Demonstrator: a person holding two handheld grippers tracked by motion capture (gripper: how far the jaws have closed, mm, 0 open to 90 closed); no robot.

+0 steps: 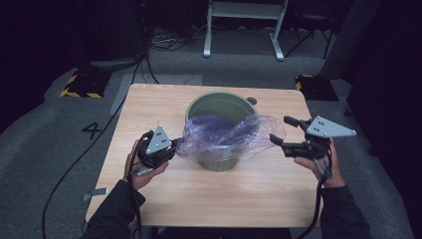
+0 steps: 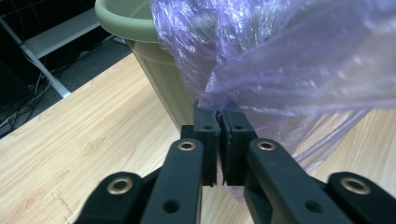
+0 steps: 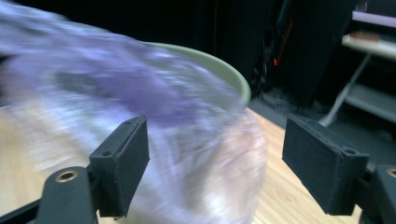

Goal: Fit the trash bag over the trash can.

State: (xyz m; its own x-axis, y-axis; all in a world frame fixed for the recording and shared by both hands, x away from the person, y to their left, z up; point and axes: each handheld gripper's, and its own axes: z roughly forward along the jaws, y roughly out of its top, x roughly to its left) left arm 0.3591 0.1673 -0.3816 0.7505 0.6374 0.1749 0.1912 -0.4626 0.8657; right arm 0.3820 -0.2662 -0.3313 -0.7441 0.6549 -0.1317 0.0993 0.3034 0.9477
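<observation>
A pale green bin [image 1: 217, 103] stands upright in the middle of the wooden table [image 1: 149, 107]. A thin purple plastic bag [image 1: 224, 133] lies draped across its near rim and spills down the front. My left gripper [image 1: 175, 144] is at the bag's left end, shut on a fold of the film. In the left gripper view the pads [image 2: 208, 128] pinch the bag [image 2: 289, 60] beside the bin wall [image 2: 154, 65]. My right gripper [image 1: 282, 130] is open at the bag's right edge. In the right gripper view its pads [image 3: 123, 163] stand wide apart, with the blurred bag [image 3: 140, 93] and bin rim [image 3: 224, 70] beyond.
A small dark round spot [image 1: 252, 100] sits on the table behind the bin. Beyond the table are a white frame's legs [image 1: 206, 47], floor cables [image 1: 169, 42] and yellow-black blocks [image 1: 82, 84]. Bare wood lies in front of the bin.
</observation>
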